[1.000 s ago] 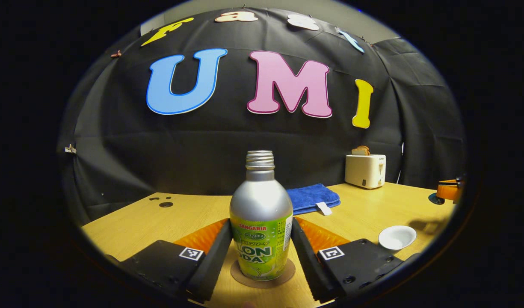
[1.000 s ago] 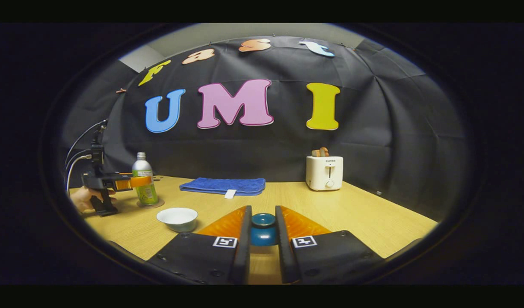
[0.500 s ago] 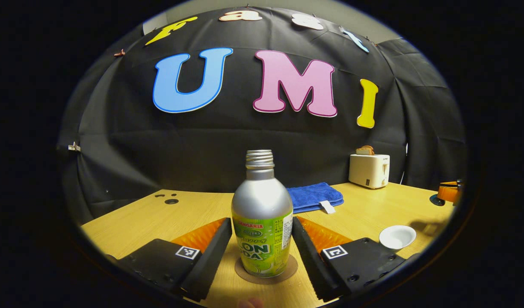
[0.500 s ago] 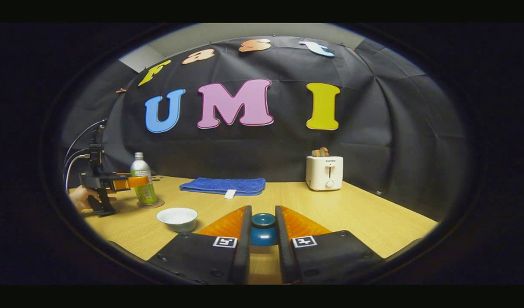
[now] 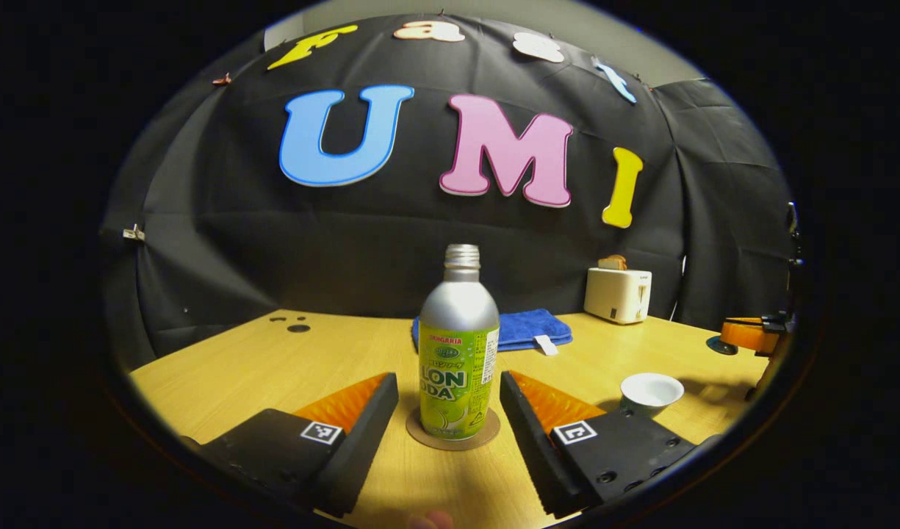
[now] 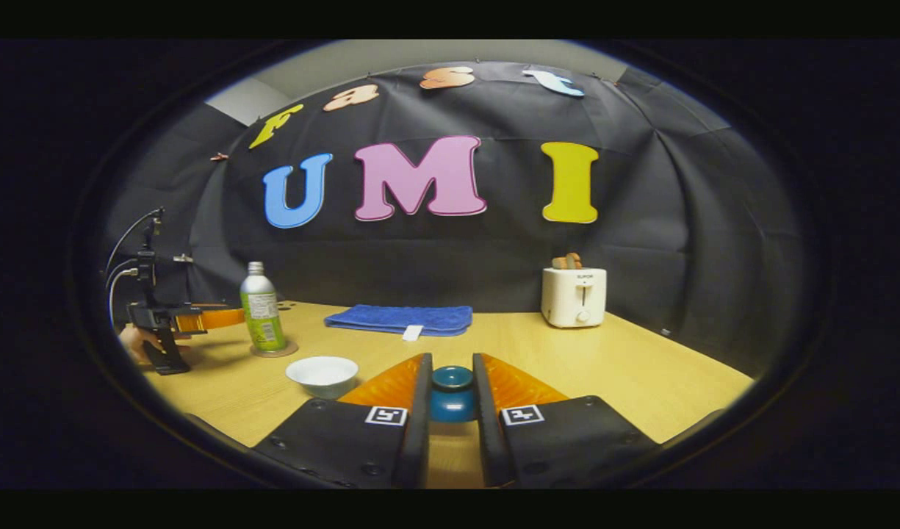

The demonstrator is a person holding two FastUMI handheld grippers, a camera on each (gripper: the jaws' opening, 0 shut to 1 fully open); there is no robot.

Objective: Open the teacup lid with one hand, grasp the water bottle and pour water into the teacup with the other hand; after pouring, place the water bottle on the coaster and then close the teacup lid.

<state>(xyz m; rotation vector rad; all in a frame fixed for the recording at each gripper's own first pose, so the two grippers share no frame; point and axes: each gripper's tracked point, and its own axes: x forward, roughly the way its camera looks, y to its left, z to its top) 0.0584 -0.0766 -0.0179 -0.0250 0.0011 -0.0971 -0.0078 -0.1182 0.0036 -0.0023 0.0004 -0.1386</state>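
left gripper [image 5: 450, 422] wide open, fingers apart either side of water bottle [image 5: 458, 345], not touching; bottle upright on coaster [image 5: 486, 435] at 6 o'clock. white teacup [image 5: 650, 391] at 4 o'clock, uncovered. right gripper [image 6: 450, 411] clamped on blue teacup lid [image 6: 452, 393], both fingers pressing; teacup at 10 o'clock of lid, bottle further at 10 o'clock, blue towel [image 6: 398, 319] at 12, toaster [image 6: 574, 295] at 1

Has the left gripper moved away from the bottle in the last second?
Yes. The left gripper has backed off: its fingers, which flanked the bottle, now end short of it on its coaster.
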